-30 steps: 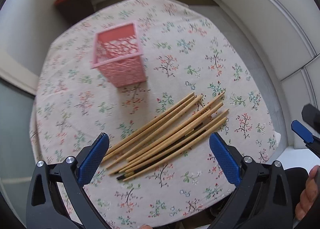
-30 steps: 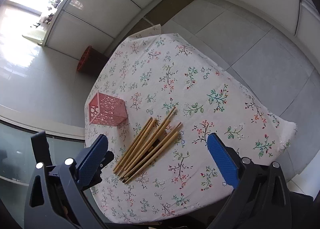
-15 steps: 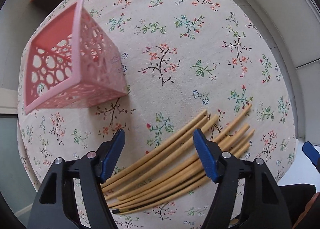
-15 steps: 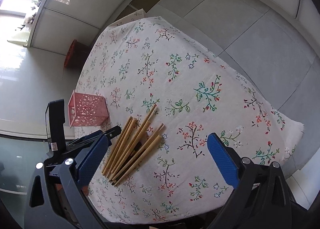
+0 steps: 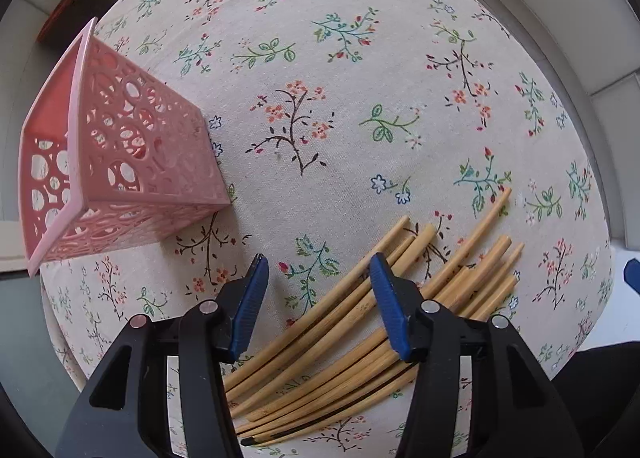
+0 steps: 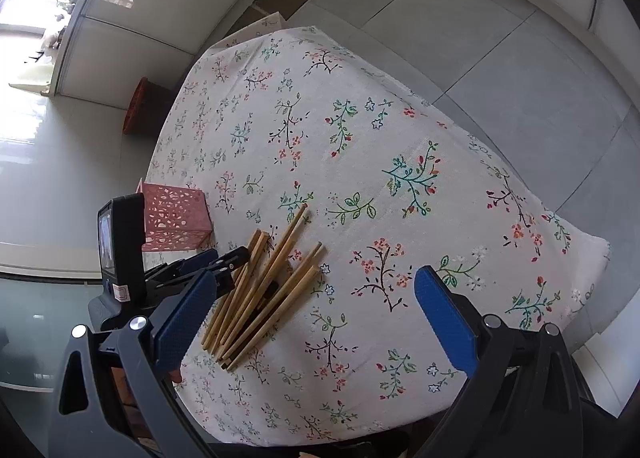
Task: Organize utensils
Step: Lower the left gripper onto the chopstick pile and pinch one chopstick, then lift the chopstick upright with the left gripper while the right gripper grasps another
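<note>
Several bamboo chopsticks (image 5: 476, 278) (image 6: 272, 282) lie in a loose fan on the floral tablecloth (image 5: 360, 97) (image 6: 360, 177). A pink perforated square holder (image 5: 132, 161) (image 6: 176, 217) stands upright to their left. My left gripper (image 5: 318, 278) (image 6: 222, 258) points straight down, low over the near end of the fan. Its jaws are closing. One or two upper sticks run between them and the right finger overlaps the rest; the pads do not press on any stick. My right gripper (image 6: 316, 286) hangs higher over the near side, open with nothing between its fingers.
A dark bin with a red rim (image 5: 68, 13) (image 6: 140, 105) stands on the floor beyond the table. The cloth drops off at the table's edges on all sides, with grey floor tiles and white wall panels around.
My left gripper has come down and forward onto the chopsticks, and its jaws have narrowed from wide to about half. The holder has slid to the view's left. The right gripper dipped slightly, then held still.
</note>
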Tool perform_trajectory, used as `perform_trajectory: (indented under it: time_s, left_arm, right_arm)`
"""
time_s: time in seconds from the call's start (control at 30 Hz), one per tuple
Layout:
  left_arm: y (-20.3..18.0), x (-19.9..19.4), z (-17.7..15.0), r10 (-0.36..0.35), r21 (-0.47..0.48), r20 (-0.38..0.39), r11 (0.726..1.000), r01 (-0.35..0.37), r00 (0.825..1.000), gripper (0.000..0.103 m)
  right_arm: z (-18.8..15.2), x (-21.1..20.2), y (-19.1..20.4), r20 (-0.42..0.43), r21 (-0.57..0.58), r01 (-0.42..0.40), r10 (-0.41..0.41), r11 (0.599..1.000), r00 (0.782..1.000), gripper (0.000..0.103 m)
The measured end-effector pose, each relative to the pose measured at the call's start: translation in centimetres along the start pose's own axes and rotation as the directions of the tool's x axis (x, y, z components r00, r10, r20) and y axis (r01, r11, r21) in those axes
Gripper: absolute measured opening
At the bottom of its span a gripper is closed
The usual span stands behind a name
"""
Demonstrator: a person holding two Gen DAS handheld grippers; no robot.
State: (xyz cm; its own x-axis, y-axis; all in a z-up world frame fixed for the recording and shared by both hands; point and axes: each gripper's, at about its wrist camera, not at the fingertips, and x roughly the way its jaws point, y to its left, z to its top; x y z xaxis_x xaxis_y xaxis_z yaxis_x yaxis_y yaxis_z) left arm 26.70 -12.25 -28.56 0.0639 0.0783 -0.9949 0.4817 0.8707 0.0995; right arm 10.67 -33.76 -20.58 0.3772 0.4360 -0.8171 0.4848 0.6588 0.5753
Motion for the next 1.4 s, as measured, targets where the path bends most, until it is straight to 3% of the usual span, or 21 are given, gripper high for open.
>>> perform_trajectory:
  time_s: [0.03, 0.07, 0.13, 0.2, 0.4, 0.53, 0.67, 0.77, 0.9, 1.03, 1.17, 1.37, 1.4]
  left_arm:
    - [-0.2, -0.1, 0.0, -0.006, 0.017, 0.005, 1.000, 0.006, 1.000, 0.045]
    - [-0.3, 0.2, 0.1, -0.004, 0.038, -0.005, 0.999, 0.004, 1.000, 0.028]
    - [-0.4, 0.3, -0.6, -0.036, 0.052, 0.005, 0.998, 0.036, 0.999, 0.019]
    - [-0.2, 0.3, -0.6, -0.050, 0.051, 0.013, 0.997, 0.050, 0.999, 0.016]
    - [1.3, -1.0, -4.0, -0.060, -0.009, 0.134, 0.998, 0.062, 0.989, 0.013]
    - [3.7, -4.7, -7.3, -0.108, -0.059, 0.263, 0.990, 0.128, 0.959, 0.013]
    - [4.5, -8.3, -11.3, -0.115, -0.082, 0.369, 0.984, 0.155, 0.922, 0.008]
    - [4.7, -10.6, -13.4, -0.119, -0.103, 0.433, 0.978, 0.180, 0.893, 0.005]
    - [5.7, -12.5, -15.5, -0.129, -0.124, 0.506, 0.967, 0.220, 0.853, 0.005]
    - [6.5, -13.3, -16.4, -0.152, -0.133, 0.533, 0.956, 0.261, 0.832, 0.005]
    - [6.5, -13.9, -16.9, -0.190, -0.106, 0.550, 0.950, 0.293, 0.813, 0.005]
    - [6.7, -13.9, -16.8, -0.207, -0.097, 0.561, 0.945, 0.313, 0.802, 0.005]
    - [6.8, -13.8, -16.7, -0.207, -0.102, 0.559, 0.944, 0.314, 0.803, 0.005]
  right_arm:
    - [0.0, 0.0, 0.0, 0.000, -0.001, 0.007, -0.007, 1.000, 1.000, 0.097]
    - [0.0, 0.0, -0.1, 0.001, 0.000, 0.015, -0.015, 1.000, 1.000, 0.097]
    - [0.0, 0.2, -0.2, -0.001, 0.004, 0.036, -0.036, 0.999, 0.999, 0.097]
    - [0.0, 0.6, -0.3, -0.011, 0.007, 0.056, -0.056, 0.998, 0.998, 0.097]
    - [-0.7, 2.3, 0.2, -0.032, 0.011, 0.152, -0.152, 0.988, 0.988, 0.097]
    - [-0.6, 3.4, 0.6, -0.035, 0.059, 0.164, -0.162, 0.985, 0.986, 0.094]
    - [-1.7, 5.2, 1.8, -0.105, 0.094, 0.127, -0.117, 0.987, 0.988, 0.072]
    - [-2.6, 7.1, 2.9, -0.165, 0.126, 0.123, -0.102, 0.984, 0.981, 0.045]
    - [-1.8, 7.7, 4.7, -0.111, 0.178, 0.118, -0.099, 0.977, 0.989, 0.034]
    - [0.2, 7.6, 7.3, -0.043, 0.123, 0.141, -0.136, 0.982, 0.990, 0.029]
    - [1.6, 9.1, 6.2, -0.091, 0.135, 0.225, -0.214, 0.965, 0.973, 0.029]
    - [2.9, 11.8, 6.6, -0.094, 0.110, 0.290, -0.280, 0.951, 0.955, 0.029]
    - [3.0, 12.0, 7.3, -0.078, 0.083, 0.306, -0.300, 0.949, 0.951, 0.023]
